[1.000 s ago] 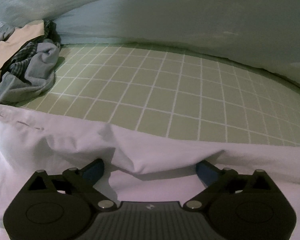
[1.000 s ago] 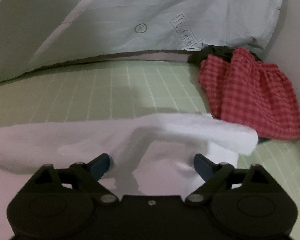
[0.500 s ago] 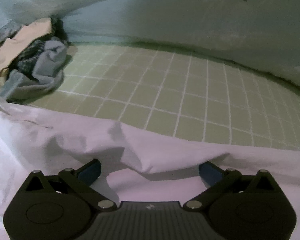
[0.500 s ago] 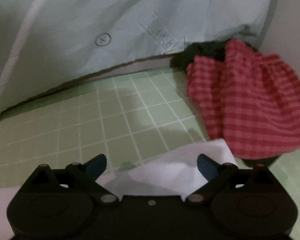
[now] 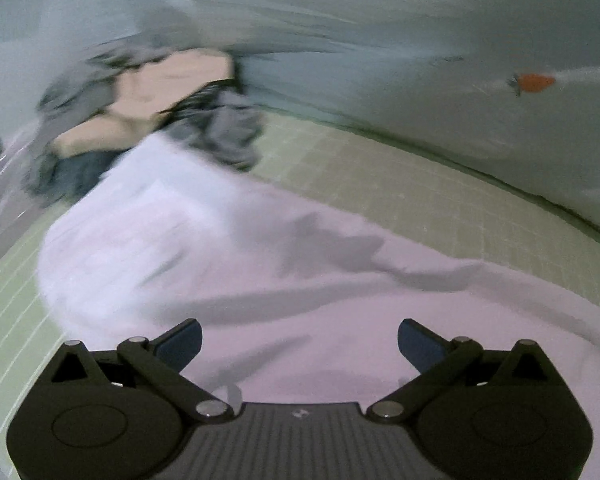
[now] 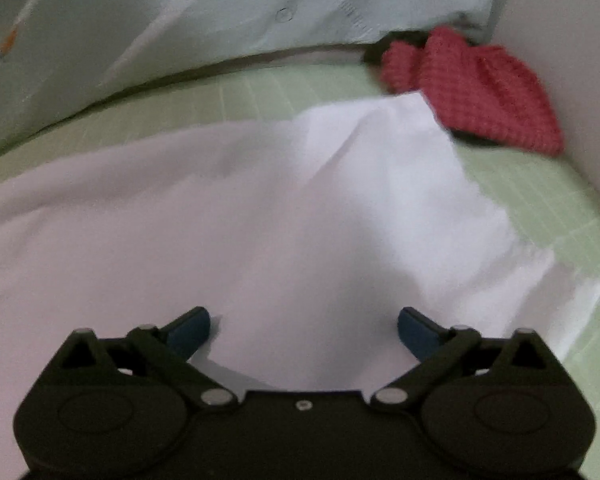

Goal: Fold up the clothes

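A white garment [image 5: 228,264] lies spread on the green checked sheet [image 5: 440,200]. In the left wrist view my left gripper [image 5: 299,340] hovers over the cloth with its blue pads wide apart and nothing pressed between them. In the right wrist view the same white garment [image 6: 300,208] fills the middle, its corner reaching toward the red checked cloth. My right gripper [image 6: 303,330] is above it, jaws still opening and spread wide, with only flat cloth lying below the gap. Both views are blurred by motion.
A heap of grey, dark and beige clothes [image 5: 148,112] lies at the left beyond the garment. A red checked garment [image 6: 476,88] sits at the far right by a pale wall [image 6: 560,60]. A light blue printed duvet [image 5: 420,60] borders the far side.
Both grippers have let the white garment's edge drop from between their pads and drawn back over it. The left view has swung toward the clothes heap; more white cloth now fills both views.
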The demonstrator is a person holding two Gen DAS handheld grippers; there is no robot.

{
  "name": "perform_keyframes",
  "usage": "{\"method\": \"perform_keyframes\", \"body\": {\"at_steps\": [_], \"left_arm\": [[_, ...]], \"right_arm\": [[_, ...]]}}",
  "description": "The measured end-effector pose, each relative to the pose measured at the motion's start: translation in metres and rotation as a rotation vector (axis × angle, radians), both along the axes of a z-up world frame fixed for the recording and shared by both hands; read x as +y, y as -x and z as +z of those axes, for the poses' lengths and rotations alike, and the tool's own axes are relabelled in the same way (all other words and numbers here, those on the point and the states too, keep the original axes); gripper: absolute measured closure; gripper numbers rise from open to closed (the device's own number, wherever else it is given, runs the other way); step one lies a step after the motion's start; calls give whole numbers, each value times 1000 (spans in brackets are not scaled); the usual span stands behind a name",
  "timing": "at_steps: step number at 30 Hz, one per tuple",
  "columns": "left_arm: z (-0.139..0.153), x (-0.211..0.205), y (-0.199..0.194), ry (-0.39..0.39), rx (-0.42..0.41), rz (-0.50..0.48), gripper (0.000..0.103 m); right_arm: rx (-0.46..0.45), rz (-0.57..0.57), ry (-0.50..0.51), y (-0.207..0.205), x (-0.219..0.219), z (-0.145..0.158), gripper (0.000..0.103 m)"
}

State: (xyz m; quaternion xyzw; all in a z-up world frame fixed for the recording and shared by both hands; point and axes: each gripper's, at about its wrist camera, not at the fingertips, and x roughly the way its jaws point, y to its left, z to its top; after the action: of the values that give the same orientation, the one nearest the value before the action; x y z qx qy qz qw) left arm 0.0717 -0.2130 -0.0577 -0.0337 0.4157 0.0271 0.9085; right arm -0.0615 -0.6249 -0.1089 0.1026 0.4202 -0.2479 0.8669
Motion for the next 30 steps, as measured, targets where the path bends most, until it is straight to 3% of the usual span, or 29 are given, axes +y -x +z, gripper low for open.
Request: {"method": "perform_keyframes", "body": {"at_steps": [2, 6, 11, 20, 30], "left_arm": [[2, 18, 20, 10, -3, 33, 0], [4, 57, 50, 21, -10, 93, 0], [4, 115, 59, 63, 0, 161, 0], [-10, 204, 22, 192, -1, 210, 0], [-42, 250, -39, 335, 28, 173, 1]], "right_arm": [[25, 69, 33, 4, 11, 2, 1], [30, 112, 6, 10, 27, 10, 1], [41, 123, 13, 11, 65, 18, 1], [-7, -6, -58, 2, 121, 34, 1], [-45, -114, -85, -28, 170, 41, 1]]}}
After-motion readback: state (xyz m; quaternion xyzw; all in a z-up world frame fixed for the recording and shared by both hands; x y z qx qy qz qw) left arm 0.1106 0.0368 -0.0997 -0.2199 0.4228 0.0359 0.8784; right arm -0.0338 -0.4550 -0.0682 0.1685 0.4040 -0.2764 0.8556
